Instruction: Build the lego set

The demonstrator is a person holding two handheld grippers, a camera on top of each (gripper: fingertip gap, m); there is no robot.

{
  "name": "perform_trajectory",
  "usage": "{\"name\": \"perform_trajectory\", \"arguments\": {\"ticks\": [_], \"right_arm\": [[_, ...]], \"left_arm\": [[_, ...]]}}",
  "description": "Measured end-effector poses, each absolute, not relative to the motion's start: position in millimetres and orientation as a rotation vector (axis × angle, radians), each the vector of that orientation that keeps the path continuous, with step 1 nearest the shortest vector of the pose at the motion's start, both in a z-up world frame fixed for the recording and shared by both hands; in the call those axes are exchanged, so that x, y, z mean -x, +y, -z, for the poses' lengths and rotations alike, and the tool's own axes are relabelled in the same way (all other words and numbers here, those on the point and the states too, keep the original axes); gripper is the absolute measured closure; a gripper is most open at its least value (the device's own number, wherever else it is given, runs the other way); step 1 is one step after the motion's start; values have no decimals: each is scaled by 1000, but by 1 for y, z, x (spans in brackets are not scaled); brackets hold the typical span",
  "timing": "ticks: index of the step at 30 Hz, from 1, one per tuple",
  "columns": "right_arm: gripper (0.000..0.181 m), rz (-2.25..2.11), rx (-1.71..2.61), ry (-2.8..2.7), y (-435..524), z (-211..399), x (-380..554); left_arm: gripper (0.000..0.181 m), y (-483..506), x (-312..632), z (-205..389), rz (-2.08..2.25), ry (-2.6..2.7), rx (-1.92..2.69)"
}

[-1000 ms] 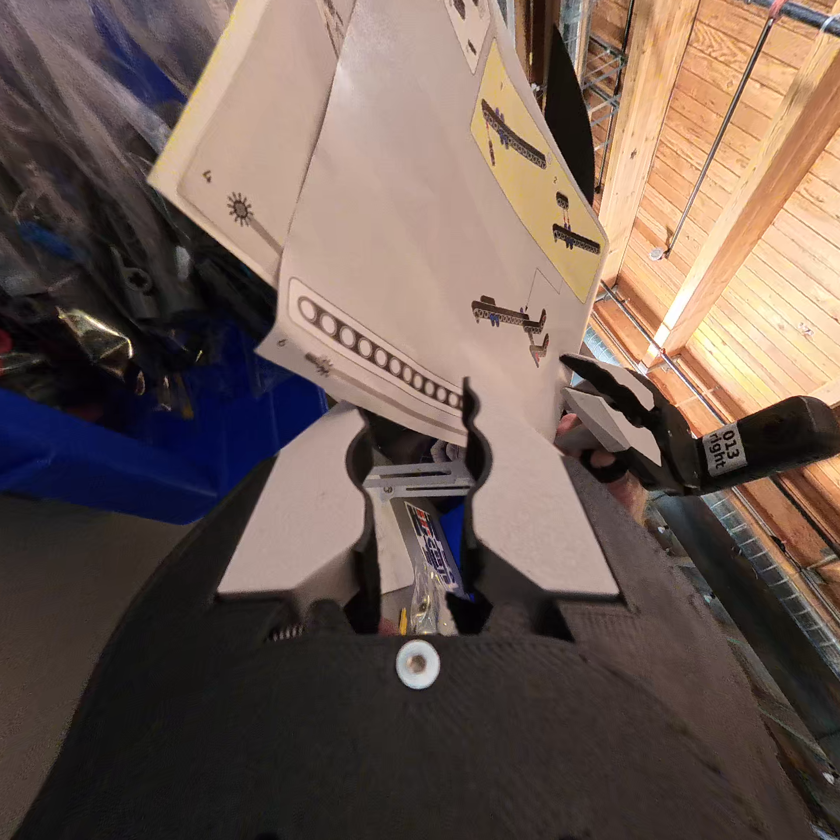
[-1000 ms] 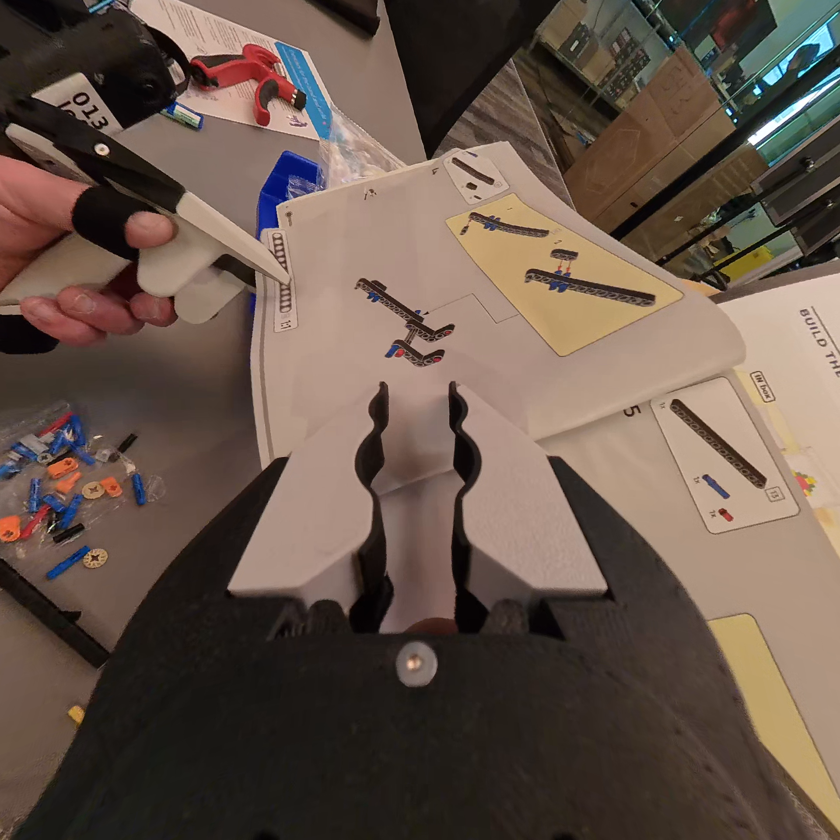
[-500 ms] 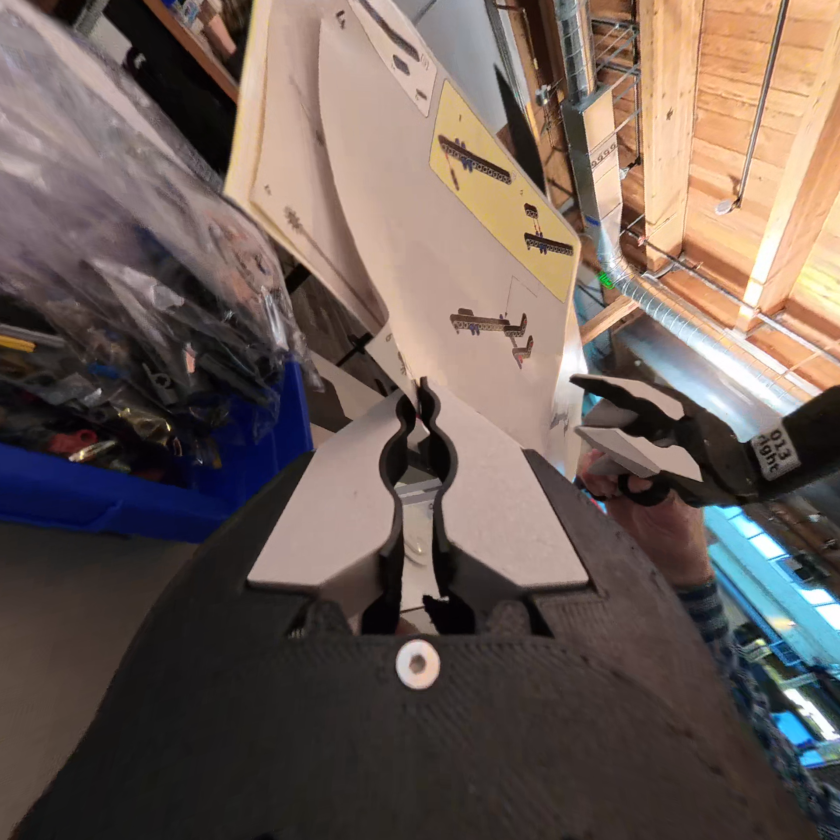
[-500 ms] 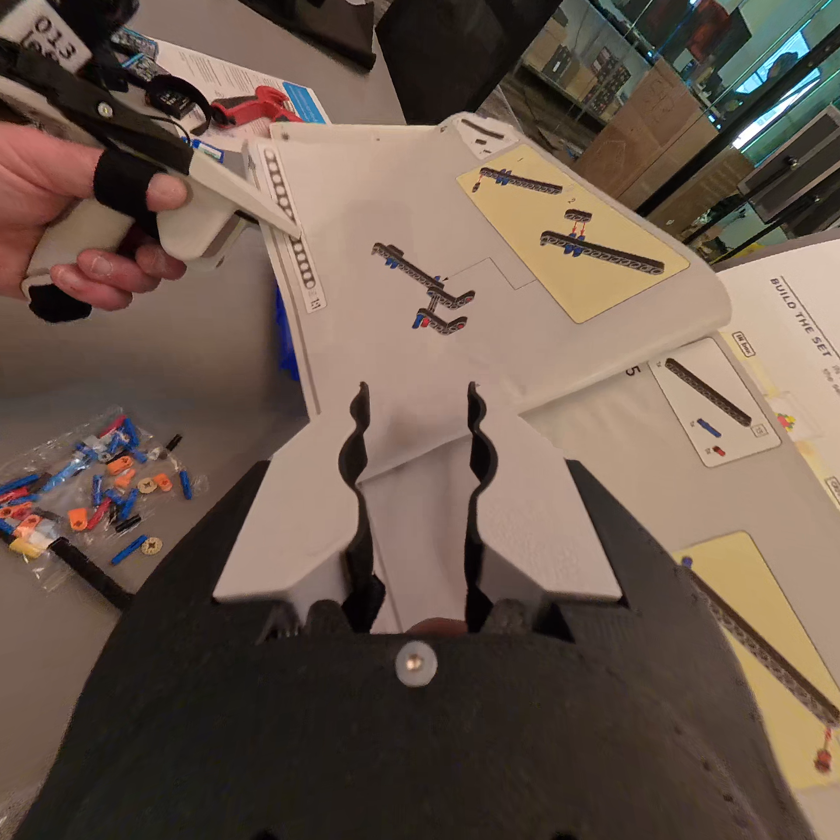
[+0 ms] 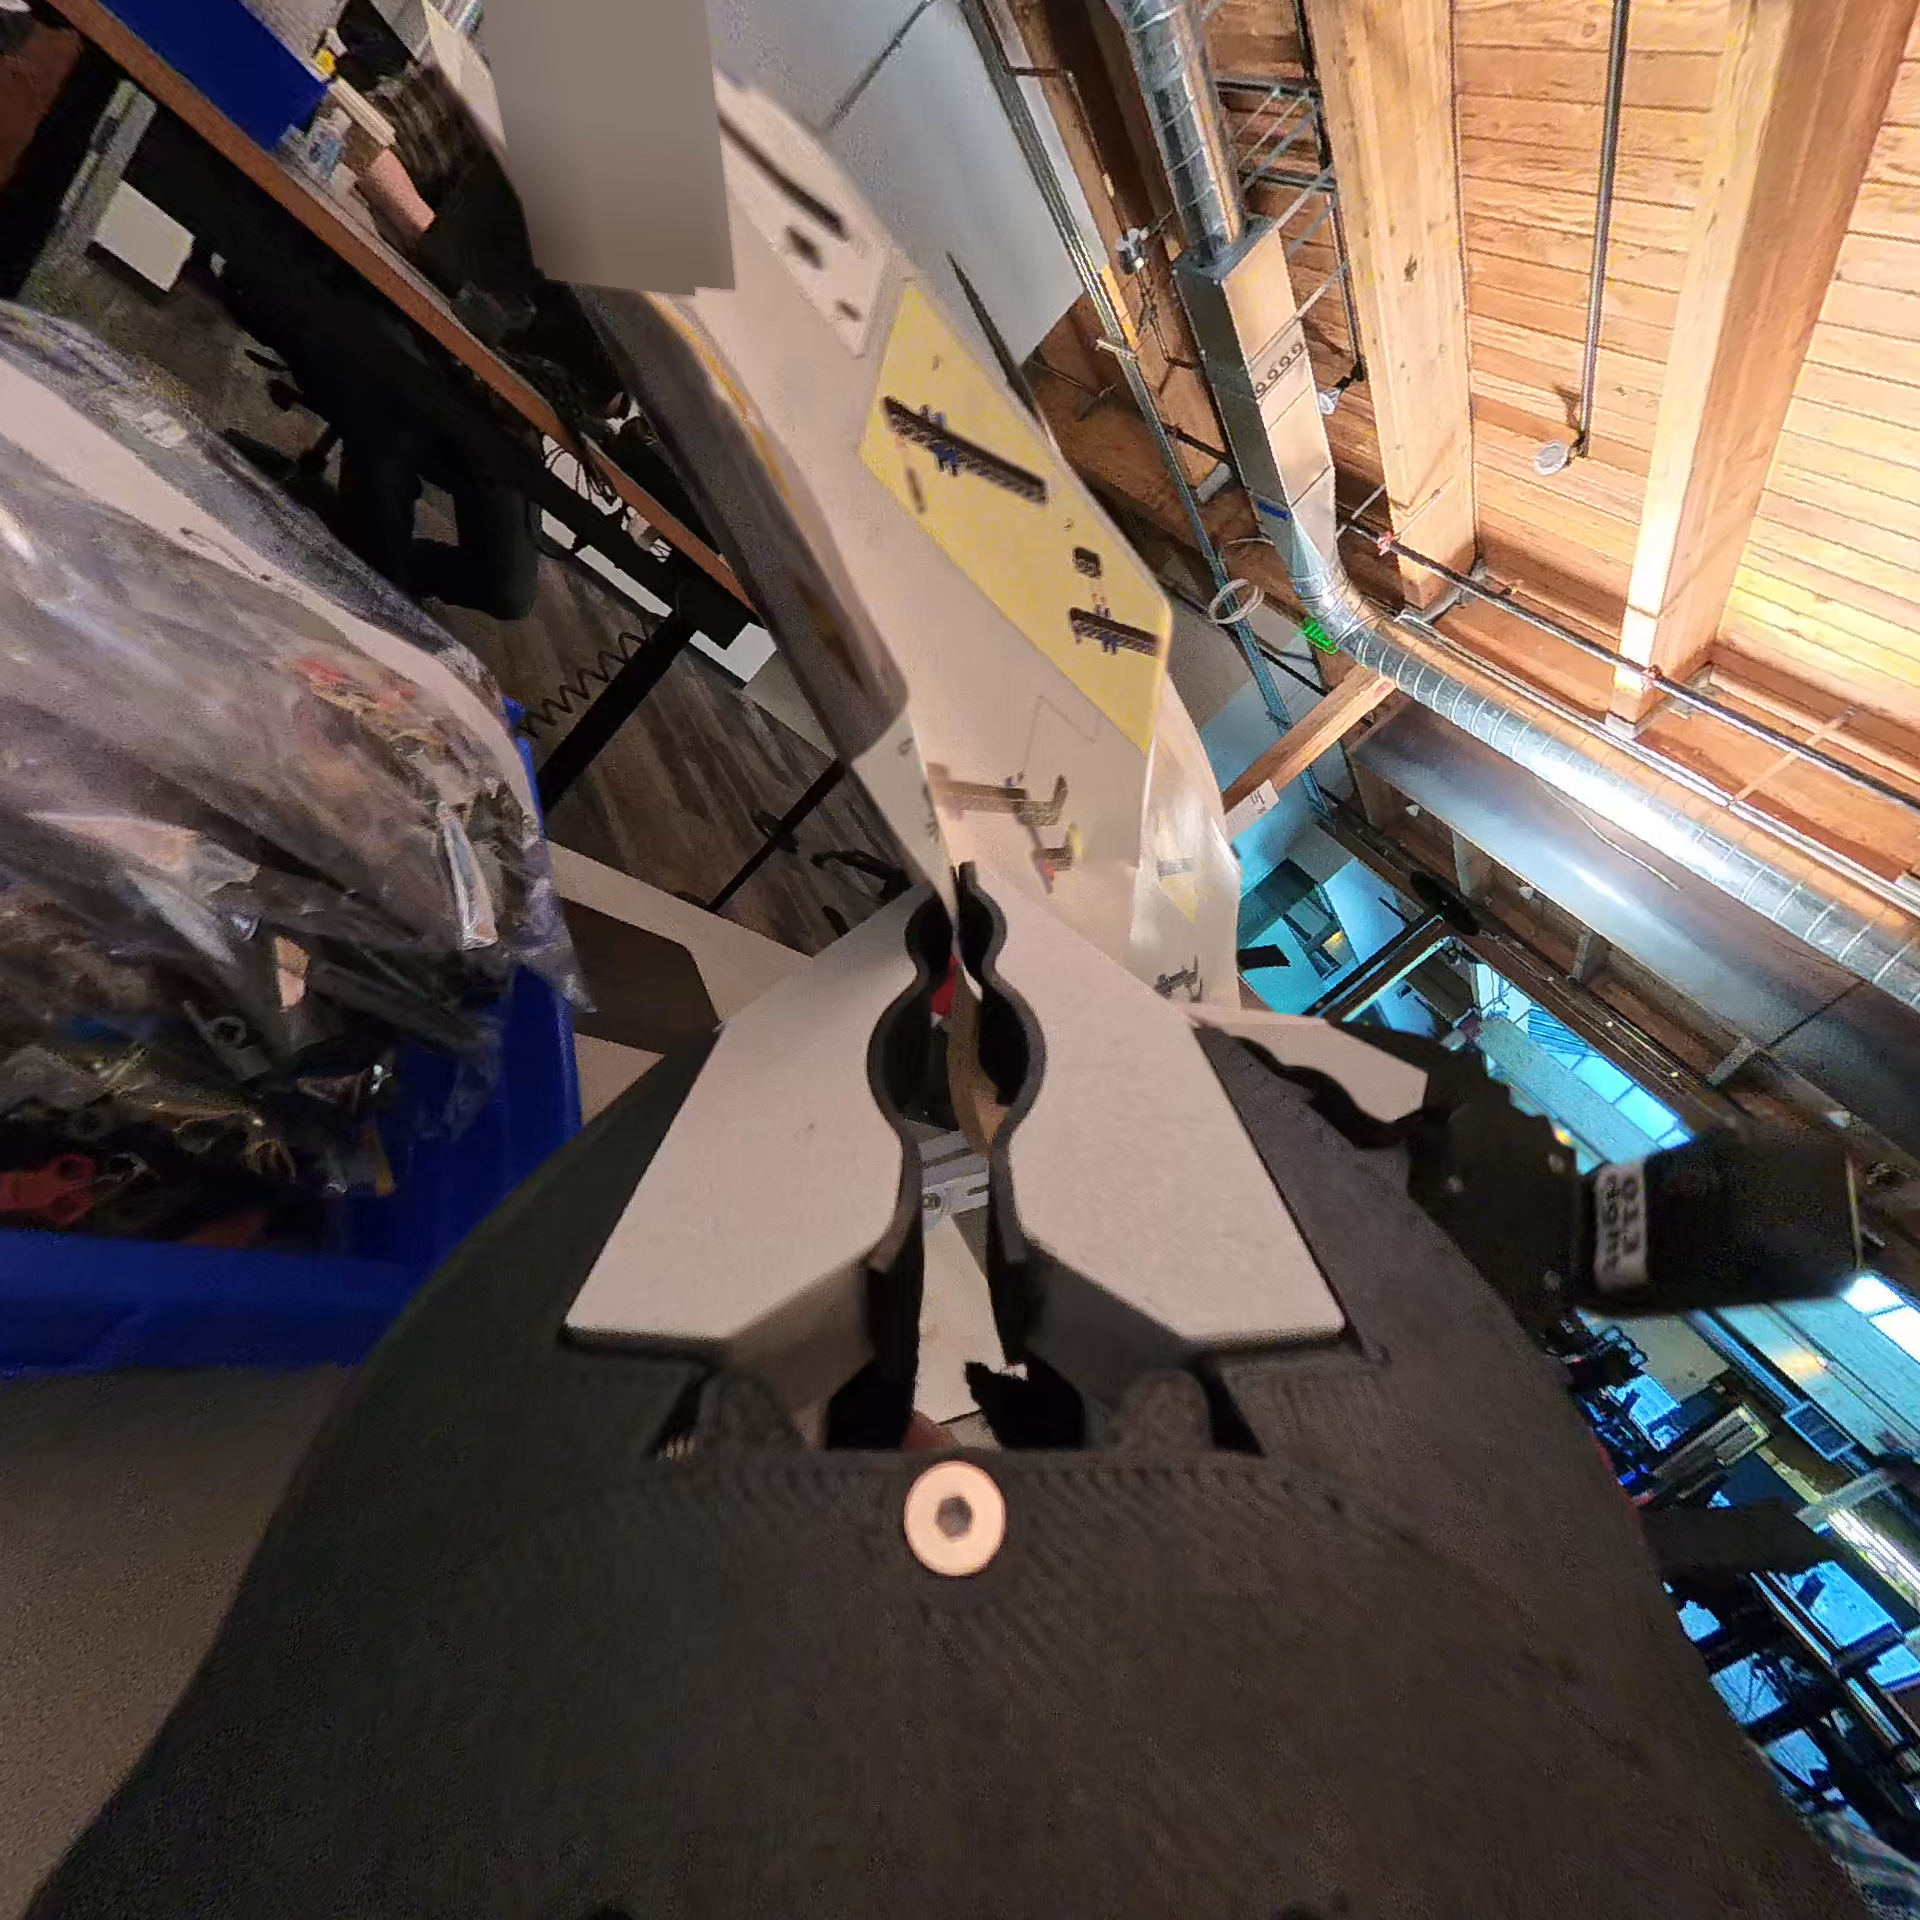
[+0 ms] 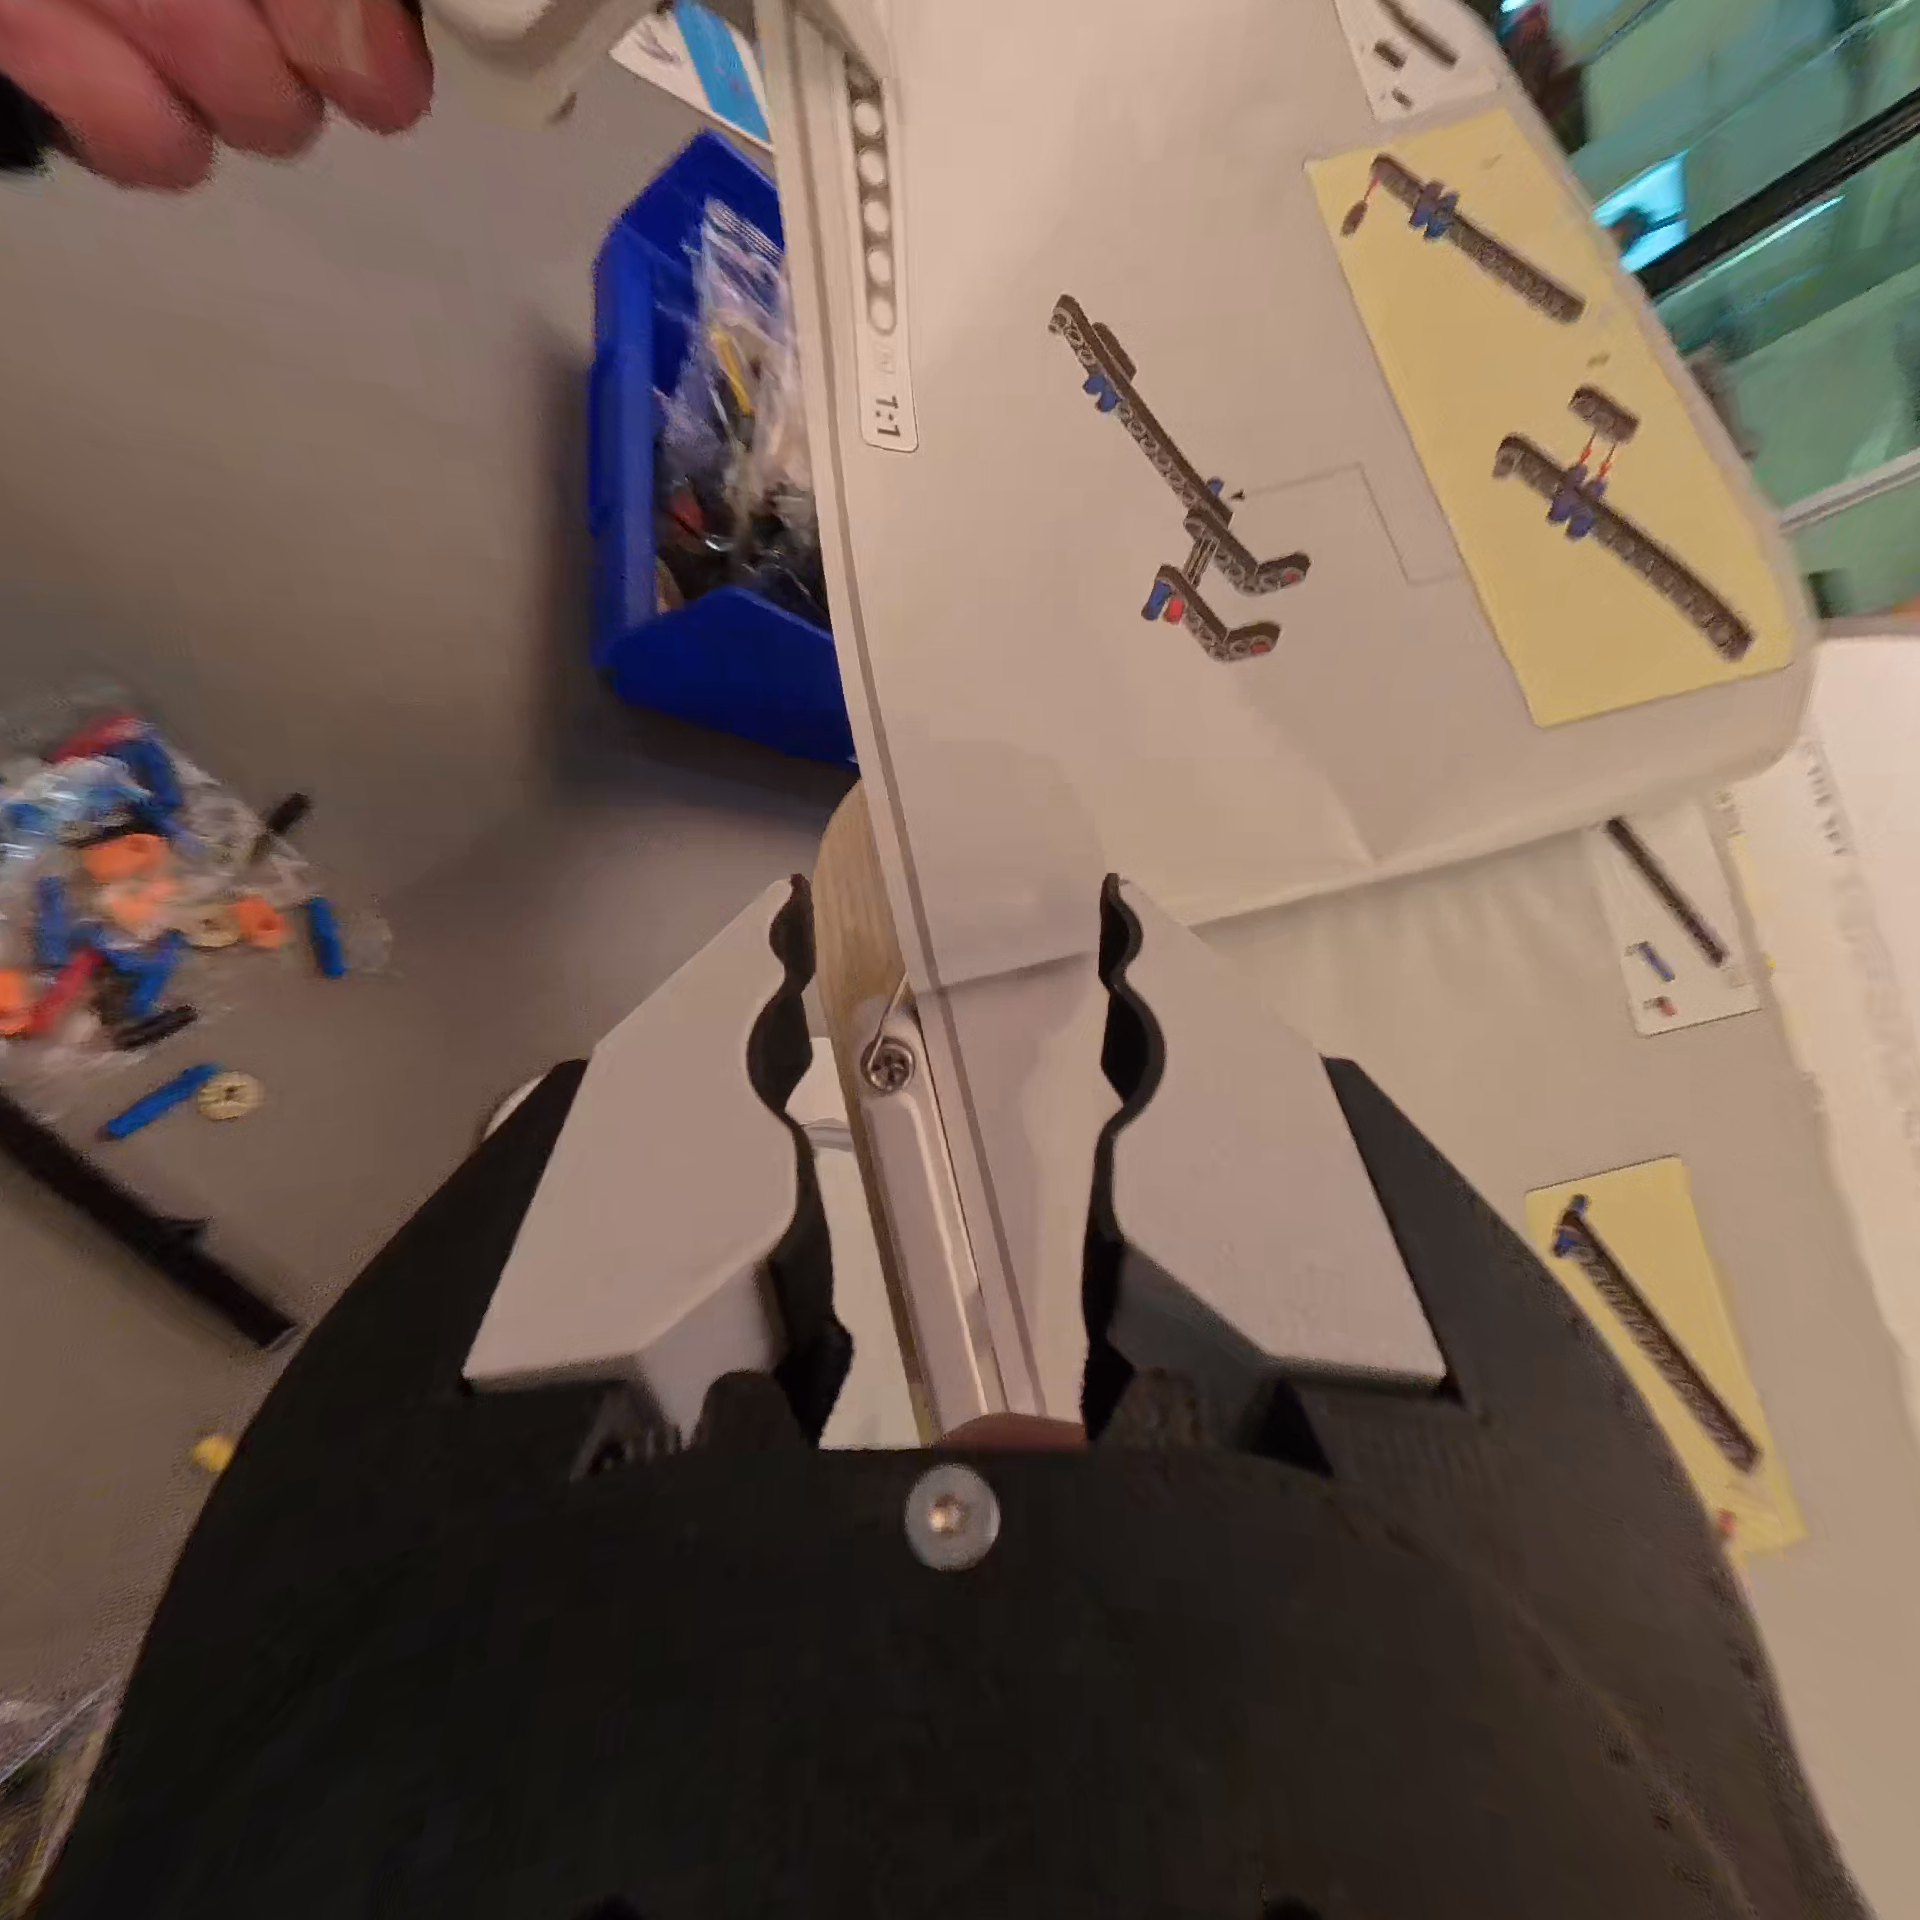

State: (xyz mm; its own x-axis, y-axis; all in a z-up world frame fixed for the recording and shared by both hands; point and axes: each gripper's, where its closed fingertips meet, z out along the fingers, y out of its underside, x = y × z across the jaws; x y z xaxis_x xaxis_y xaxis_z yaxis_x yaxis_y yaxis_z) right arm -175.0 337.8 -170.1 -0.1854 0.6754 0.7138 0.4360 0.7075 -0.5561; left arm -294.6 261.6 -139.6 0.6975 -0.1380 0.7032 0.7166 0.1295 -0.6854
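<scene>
One lifted page of the instruction booklet [image 6: 1195, 499] fills twelve to two o'clock of the right wrist view, hiding part of the blue bin [image 6: 717, 665] at eleven. Left gripper [image 5: 954, 902] seems clamped on its edge. Right gripper [image 6: 951, 894] gapes empty. Loose lego pieces [image 6: 135, 925] lie at nine.

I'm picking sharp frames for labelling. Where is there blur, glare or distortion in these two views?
Left wrist view: the bag pile in the blue bin is smeared, the lifted page is soft, bright light washes out the wooden ceiling, and wide-angle bending curves the duct. Right wrist view: the hand and loose parts are motion-blurred; the page's far edge is soft.
</scene>
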Motion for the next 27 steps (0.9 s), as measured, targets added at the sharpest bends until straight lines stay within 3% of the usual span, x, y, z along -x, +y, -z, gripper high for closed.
{"name": "perform_trajectory", "arguments": {"ticks": [1, 3, 12, 16, 18, 23, 27], "right_arm": [[129, -217, 834, -1801, 335, 172, 178], [148, -147, 772, -1755, 329, 174, 186], [181, -103, 710, -1704, 324, 174, 200], [181, -114, 715, -1695, 324, 172, 198], [181, -163, 724, -1660, 321, 166, 197], [181, -275, 778, -1592, 321, 160, 195], [181, -341, 796, -1562, 320, 158, 191]], "left_arm": [[181, 262, 292, 137, 668, -540, 1304], [181, 262, 289, 131, 663, -523, 1305], [181, 260, 284, 119, 655, -498, 1302], [179, 259, 286, 118, 664, -496, 1286], [171, 258, 286, 120, 663, -495, 1288], [122, 252, 290, 134, 645, -539, 1319], [118, 244, 281, 142, 643, -513, 1349]]}}
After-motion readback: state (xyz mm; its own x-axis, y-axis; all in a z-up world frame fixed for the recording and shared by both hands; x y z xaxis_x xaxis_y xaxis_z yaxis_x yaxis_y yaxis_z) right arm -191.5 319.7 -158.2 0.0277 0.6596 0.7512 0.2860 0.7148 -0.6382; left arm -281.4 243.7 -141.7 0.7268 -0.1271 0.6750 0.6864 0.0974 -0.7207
